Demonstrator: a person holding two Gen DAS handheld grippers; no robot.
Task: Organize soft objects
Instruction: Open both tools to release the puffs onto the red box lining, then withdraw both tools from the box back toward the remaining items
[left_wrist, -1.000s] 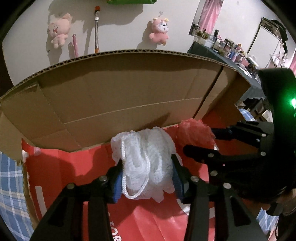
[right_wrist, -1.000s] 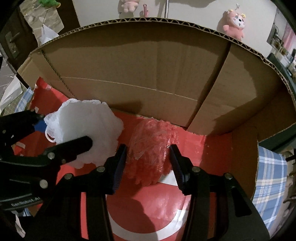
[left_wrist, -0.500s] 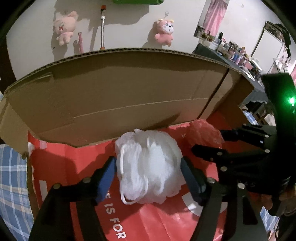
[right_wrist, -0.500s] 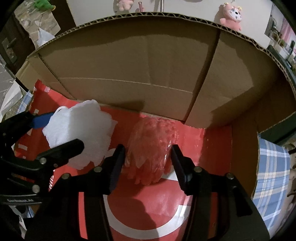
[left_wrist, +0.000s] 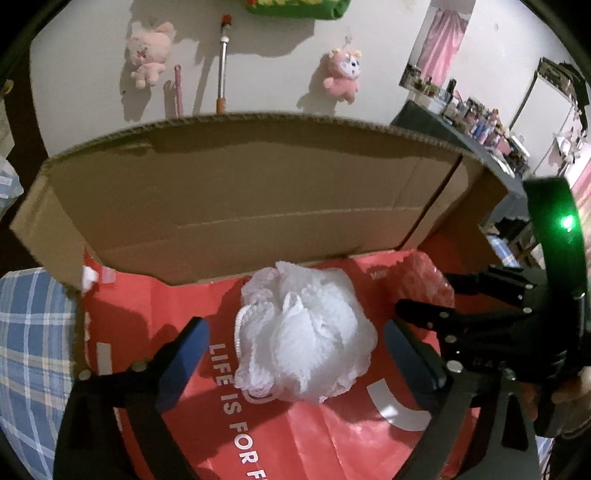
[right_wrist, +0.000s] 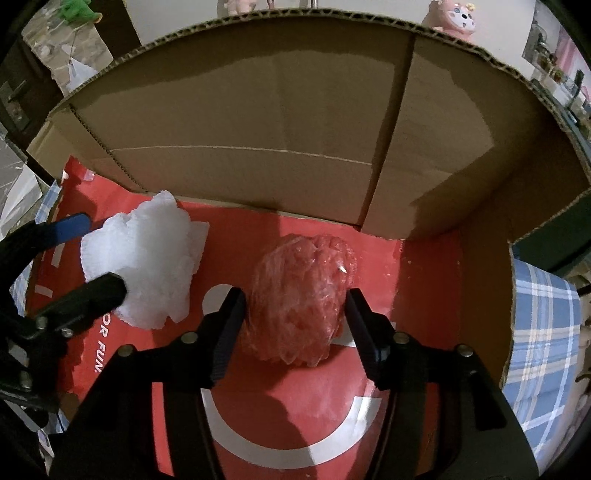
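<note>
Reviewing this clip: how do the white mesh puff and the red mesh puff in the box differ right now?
Colour: the white puff is bright and opaque; the red puff nearly matches the red liner.
Grip: the left gripper has just been opening and stands clear of the white puff, while the right gripper, also easing open, sits close against the red puff's sides.
Detail: only the white puff shows a cord loop.
Both rest inside the cardboard box.
</note>
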